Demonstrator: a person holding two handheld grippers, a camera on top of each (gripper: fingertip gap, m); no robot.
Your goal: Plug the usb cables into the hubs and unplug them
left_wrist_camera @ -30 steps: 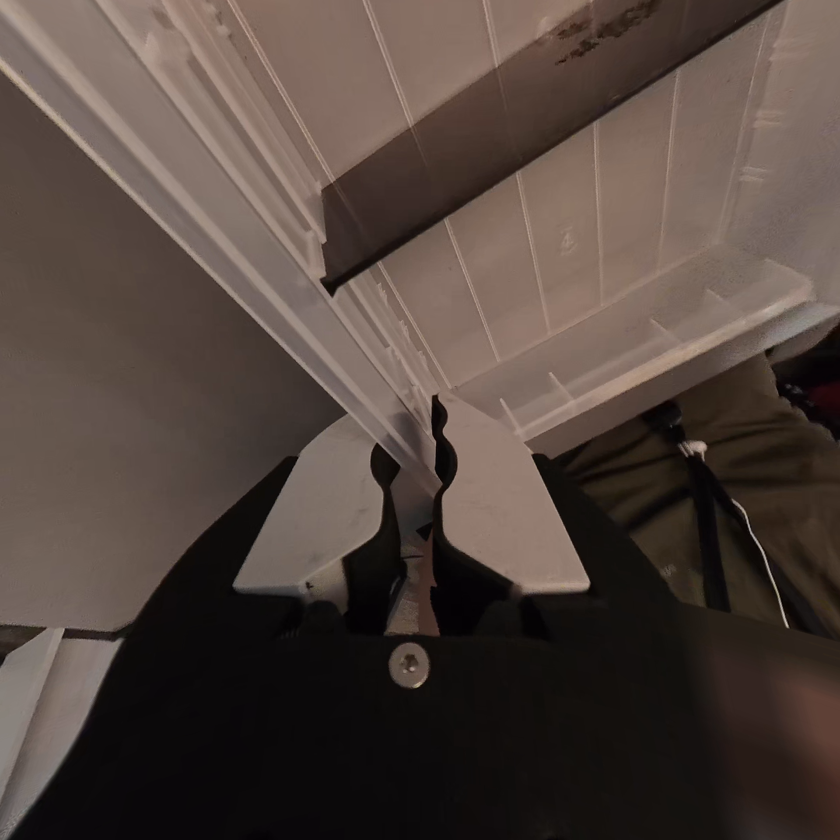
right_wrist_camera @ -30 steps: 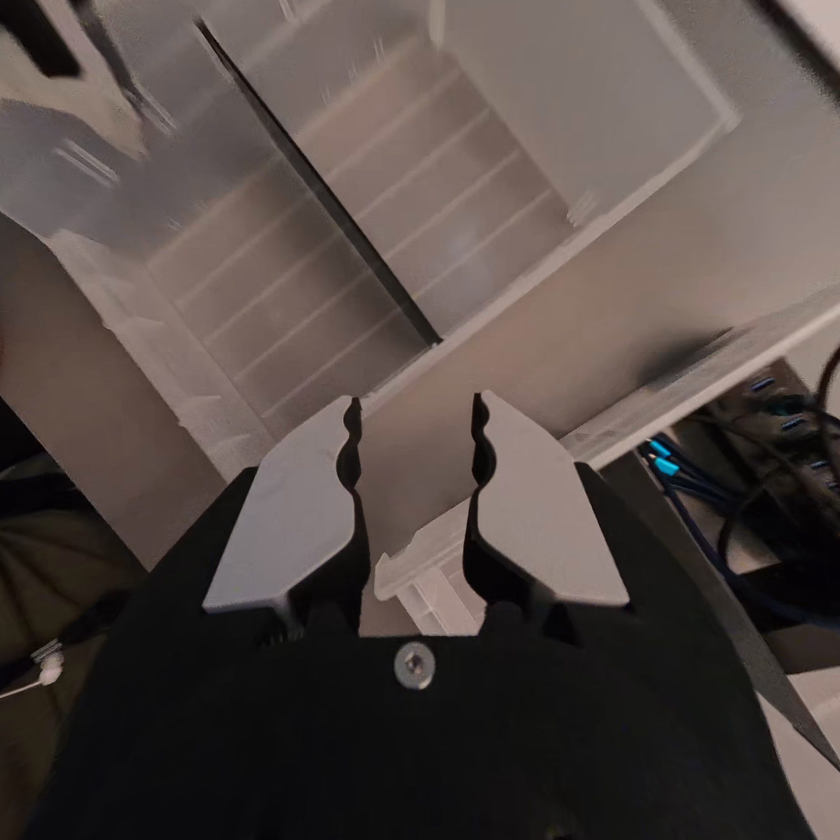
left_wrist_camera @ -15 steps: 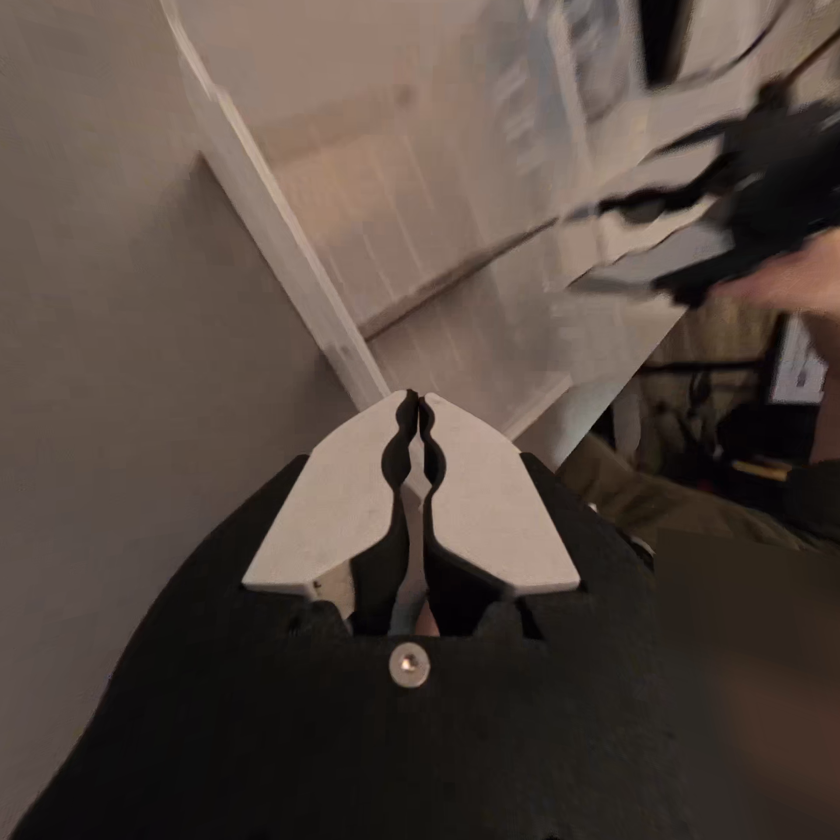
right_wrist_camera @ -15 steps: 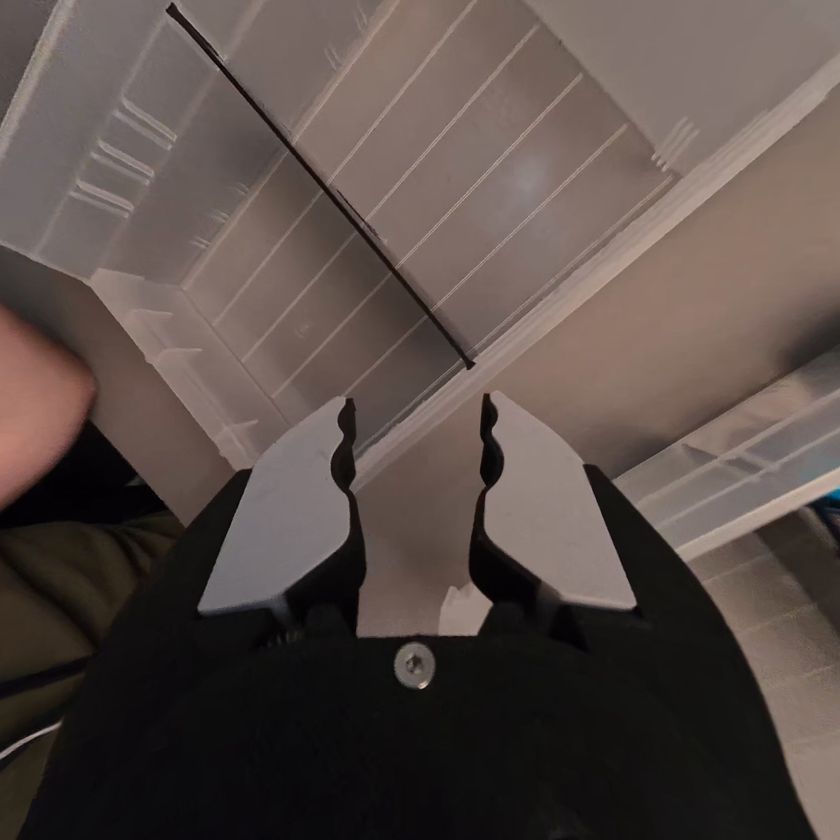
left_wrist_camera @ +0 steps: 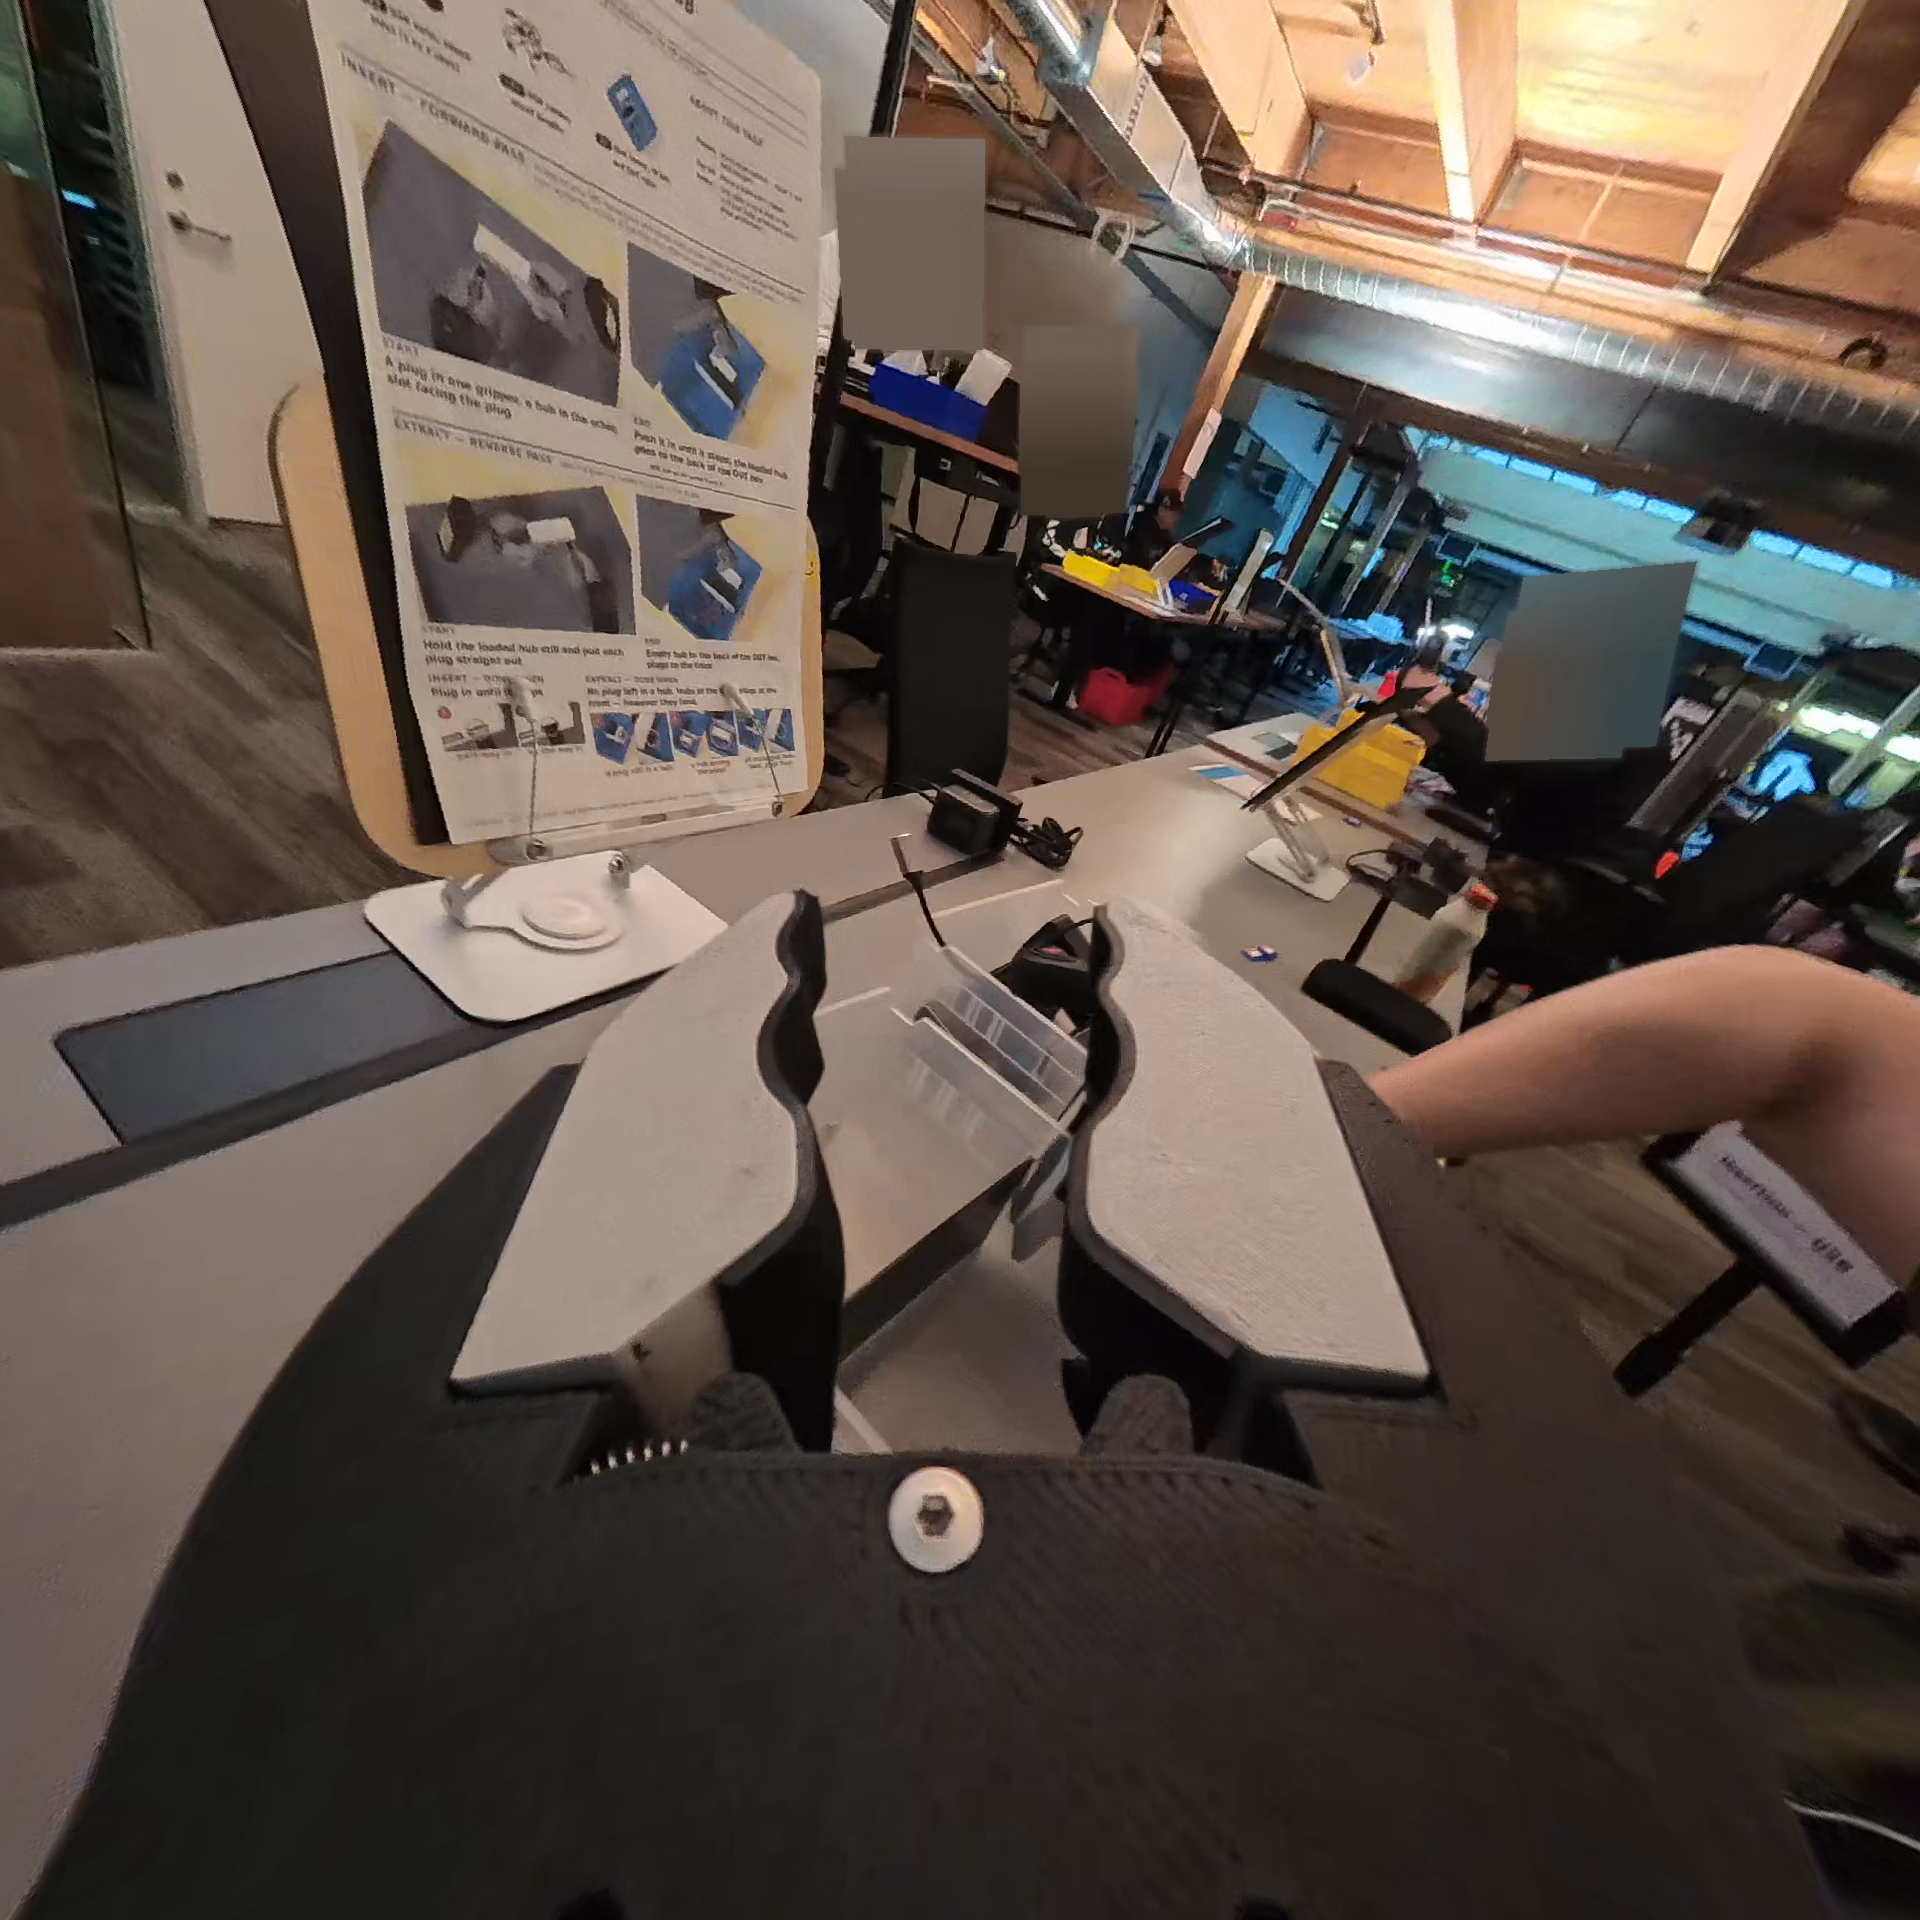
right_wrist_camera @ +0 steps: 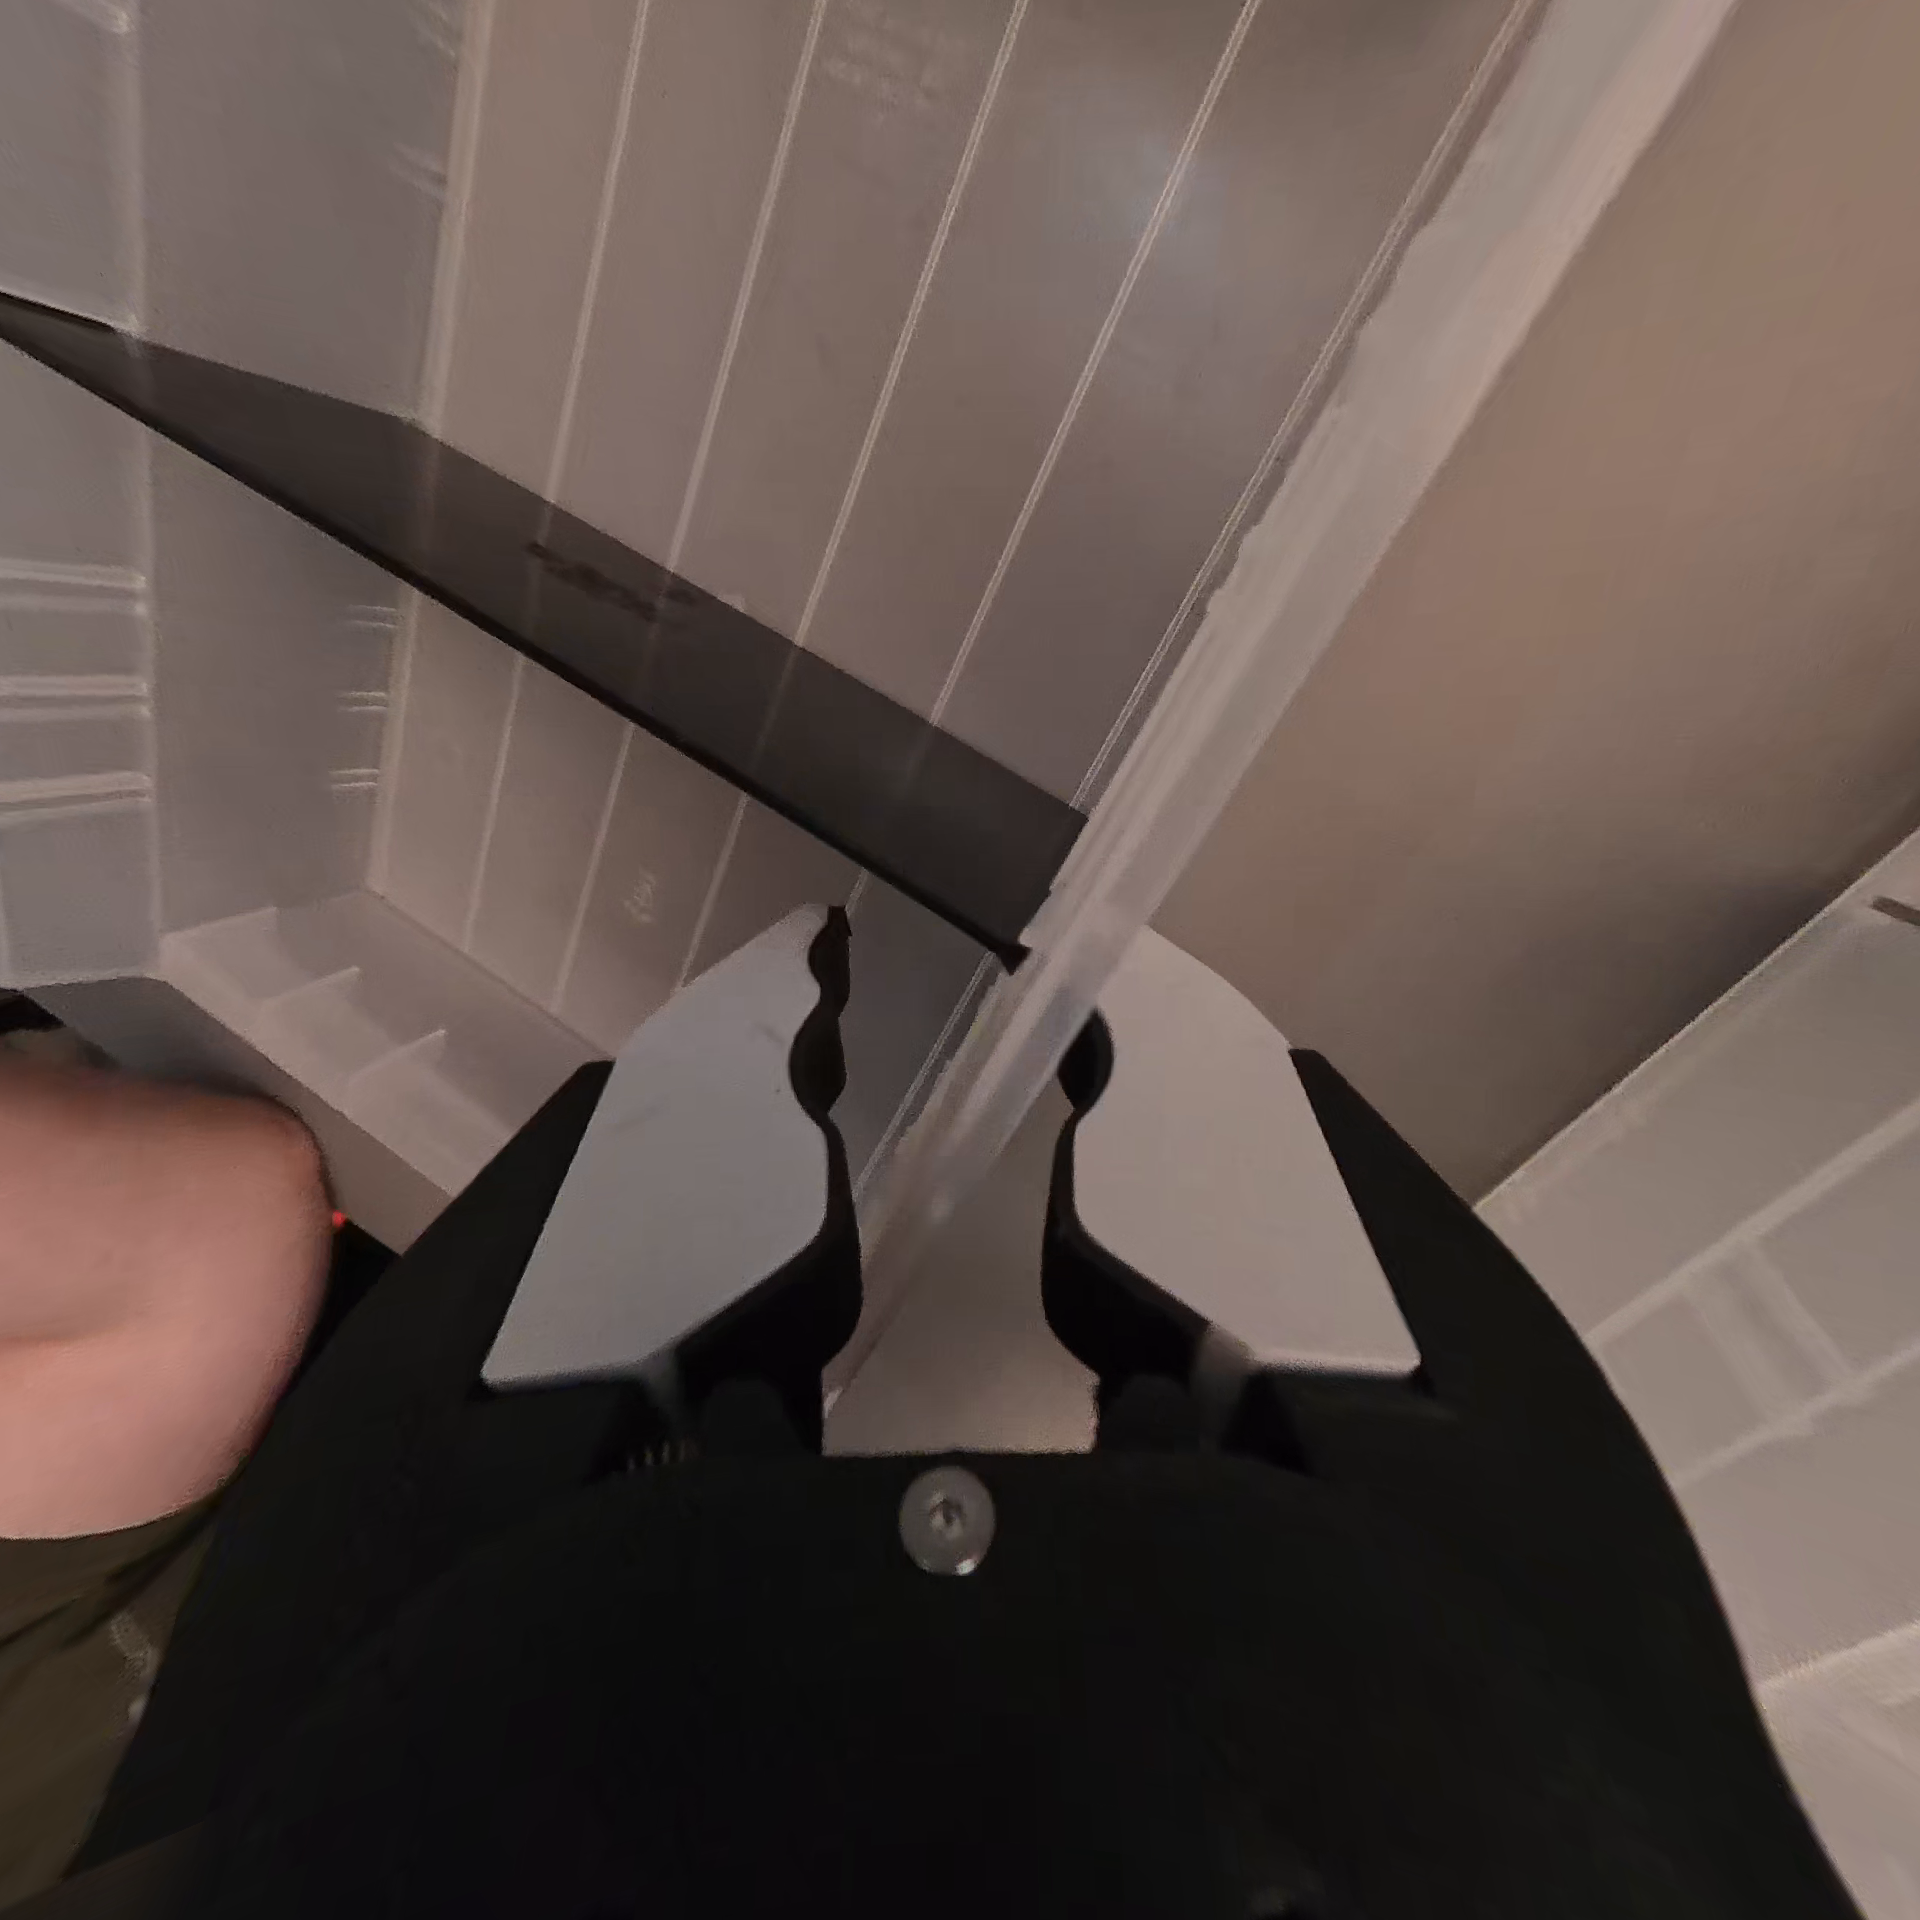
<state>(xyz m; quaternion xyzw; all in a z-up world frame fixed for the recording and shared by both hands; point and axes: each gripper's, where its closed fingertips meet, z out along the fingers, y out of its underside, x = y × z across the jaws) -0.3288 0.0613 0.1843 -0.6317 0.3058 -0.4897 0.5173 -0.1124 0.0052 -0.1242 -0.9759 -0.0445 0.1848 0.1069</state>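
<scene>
No USB cable or hub shows clearly in either view. My left gripper (left_wrist_camera: 951,940) is open and empty, held above the grey table (left_wrist_camera: 312,1299) and looking across it. A corner of a clear plastic bin (left_wrist_camera: 987,1039) shows between its fingers, farther off. My right gripper (right_wrist_camera: 951,935) looks down into a clear ribbed bin (right_wrist_camera: 727,312). The bin's rim (right_wrist_camera: 1143,810) runs slantwise between the jaws, which stand apart. The rim hides the right fingertip. A dark strip (right_wrist_camera: 623,613) shows through the bin's floor.
An instruction sheet on a stand (left_wrist_camera: 582,416) rises at the table's far left. A black adapter with a cable (left_wrist_camera: 971,816) lies behind it. A person's forearm (left_wrist_camera: 1662,1049) reaches in from the right. A second clear bin (right_wrist_camera: 1714,1299) lies at the right. Some 40 cm of space lies between my two pairs of fingers.
My left gripper has let go of the bin's rim, opened and swung up to face across the table. My right gripper has moved onto the rim, jaws a little narrower.
</scene>
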